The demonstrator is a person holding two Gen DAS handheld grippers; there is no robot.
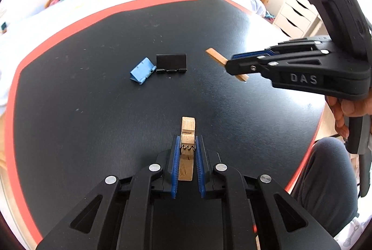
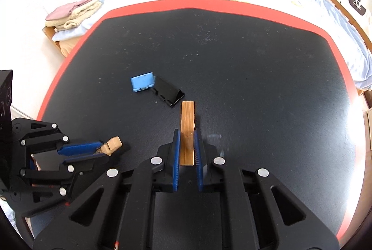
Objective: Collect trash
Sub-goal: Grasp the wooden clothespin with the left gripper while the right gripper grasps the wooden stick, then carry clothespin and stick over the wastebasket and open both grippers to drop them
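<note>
Left wrist view: left gripper (image 1: 187,150) clamps a clothespin half (image 1: 187,145); right gripper (image 2: 187,145) clamps a wooden strip (image 2: 187,131). Carrying stage, probably; no bin visible.

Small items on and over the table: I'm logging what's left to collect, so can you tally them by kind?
Binder clips: 2, blue clip and black clip, lying side by side on the table.
Wooden pieces: 2, clothespin in the left gripper, flat strip in the right gripper.
Total: 4.
</note>
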